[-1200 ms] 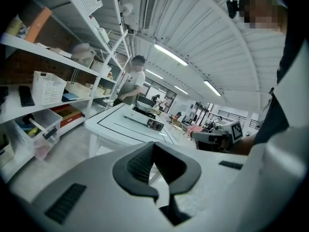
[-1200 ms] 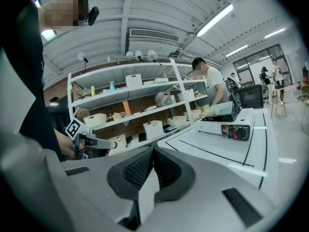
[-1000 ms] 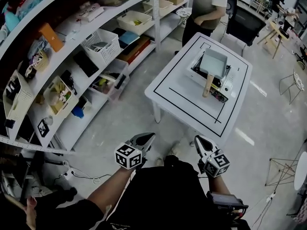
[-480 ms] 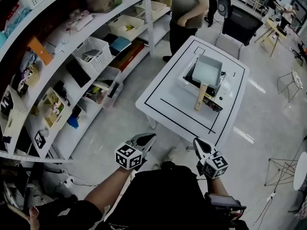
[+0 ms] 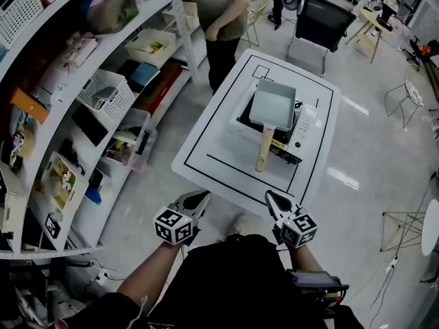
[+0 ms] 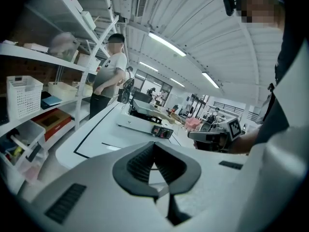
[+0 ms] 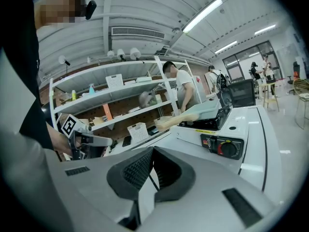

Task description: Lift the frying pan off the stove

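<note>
A square grey-blue frying pan point(image 5: 273, 106) with a wooden handle point(image 5: 262, 151) rests on a portable gas stove point(image 5: 300, 130) on the white table point(image 5: 216, 153). The handle points toward me. Both grippers hang well short of the table's near edge, in front of my body. My left gripper point(image 5: 203, 197) is shut and empty, as is my right gripper point(image 5: 270, 195). In the right gripper view the pan point(image 7: 208, 108) and the stove's knob point(image 7: 230, 149) lie ahead beyond the shut right gripper point(image 7: 152, 150). The left gripper point(image 6: 153, 144) faces the stove point(image 6: 145, 121) from farther off.
A person point(image 5: 223, 9) stands at the table's far left corner. White shelves point(image 5: 82, 108) full of baskets and boxes run along the left. A black chair point(image 5: 319, 22) stands behind the table. Bare floor lies between me and the table.
The table with the stove and pan has drawn nearer and shifted left in the head view. Both grippers stay shut and low in front of me.
</note>
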Available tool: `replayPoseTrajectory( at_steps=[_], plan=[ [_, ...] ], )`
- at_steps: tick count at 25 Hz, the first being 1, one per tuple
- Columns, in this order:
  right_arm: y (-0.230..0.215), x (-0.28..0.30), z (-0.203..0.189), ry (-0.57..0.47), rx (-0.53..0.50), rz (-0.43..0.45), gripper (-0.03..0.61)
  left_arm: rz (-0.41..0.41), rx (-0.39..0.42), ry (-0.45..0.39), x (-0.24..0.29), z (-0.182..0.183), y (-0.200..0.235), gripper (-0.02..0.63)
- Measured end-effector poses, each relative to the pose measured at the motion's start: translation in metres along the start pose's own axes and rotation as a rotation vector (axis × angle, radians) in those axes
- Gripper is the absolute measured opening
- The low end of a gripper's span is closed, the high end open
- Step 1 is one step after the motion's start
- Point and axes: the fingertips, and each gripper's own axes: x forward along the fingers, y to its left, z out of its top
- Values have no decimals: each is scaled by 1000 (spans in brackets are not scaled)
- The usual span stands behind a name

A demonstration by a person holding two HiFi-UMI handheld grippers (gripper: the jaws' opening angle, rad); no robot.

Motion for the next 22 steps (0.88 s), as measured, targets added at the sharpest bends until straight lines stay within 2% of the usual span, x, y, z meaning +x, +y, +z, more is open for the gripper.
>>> replayPoseTrajectory(
  at_steps=[7,15,22],
  plan=[
    [-44,11,17,10,3,-56,25,7,4,9,34,18,8,9],
    [-69,17,33,18,-3,-35,26,18,-7,8,64,32,10,9],
    [-81,26,46,-1,38,-26,26,19,-1,11,77,42,13,9]
  ],
)
